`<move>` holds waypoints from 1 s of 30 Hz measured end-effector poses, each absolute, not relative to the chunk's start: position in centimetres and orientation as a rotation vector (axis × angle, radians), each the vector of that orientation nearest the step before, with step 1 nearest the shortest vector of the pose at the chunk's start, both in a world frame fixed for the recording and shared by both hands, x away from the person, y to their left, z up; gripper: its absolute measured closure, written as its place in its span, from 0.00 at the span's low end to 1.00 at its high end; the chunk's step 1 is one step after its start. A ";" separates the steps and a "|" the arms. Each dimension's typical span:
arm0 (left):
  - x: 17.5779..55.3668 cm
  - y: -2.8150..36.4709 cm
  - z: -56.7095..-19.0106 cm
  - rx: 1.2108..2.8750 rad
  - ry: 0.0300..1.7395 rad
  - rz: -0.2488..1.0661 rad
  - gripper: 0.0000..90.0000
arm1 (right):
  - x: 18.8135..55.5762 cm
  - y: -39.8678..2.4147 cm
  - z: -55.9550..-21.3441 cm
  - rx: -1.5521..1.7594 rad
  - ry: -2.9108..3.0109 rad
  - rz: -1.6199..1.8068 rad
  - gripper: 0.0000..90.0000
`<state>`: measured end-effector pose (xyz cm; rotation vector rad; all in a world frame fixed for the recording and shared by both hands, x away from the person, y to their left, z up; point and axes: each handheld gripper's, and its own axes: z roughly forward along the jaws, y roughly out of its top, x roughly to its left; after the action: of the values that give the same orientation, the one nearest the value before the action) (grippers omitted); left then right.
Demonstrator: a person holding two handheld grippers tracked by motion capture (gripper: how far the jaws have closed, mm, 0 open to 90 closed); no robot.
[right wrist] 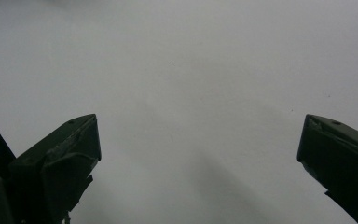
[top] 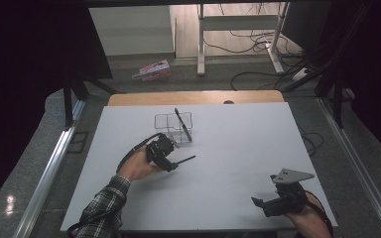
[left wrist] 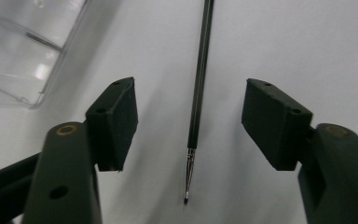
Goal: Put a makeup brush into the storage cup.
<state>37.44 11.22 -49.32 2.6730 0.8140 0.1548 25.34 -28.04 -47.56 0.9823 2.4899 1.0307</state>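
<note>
The left gripper (left wrist: 189, 123) hangs just above the white table (top: 238, 163) with a black pen (left wrist: 199, 88) lying between its jaws. The jaws stand partly open, one pad on each side of the pen, and neither pad touches it; bare table shows on both sides of the barrel. The pen runs lengthwise away from the jaws, its metal tip pointing back toward the gripper's body. Beyond the left jaw, off to its outer side, sits a clear plastic holder (left wrist: 23, 51), and in the high view a second black pen (top: 183, 125) leans in it. The right gripper (right wrist: 198, 149) holds nothing, its jaws spread wide over bare table, well apart from the pen.
</note>
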 end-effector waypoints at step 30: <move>37.4 11.9 -51.0 2.655 0.831 0.081 0.95 | 25.3 -28.1 -47.6 0.975 2.493 1.029 0.00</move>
<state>37.35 11.94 -50.95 2.6553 0.8306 0.0809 25.27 -28.08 -47.57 0.9754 2.4934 1.0290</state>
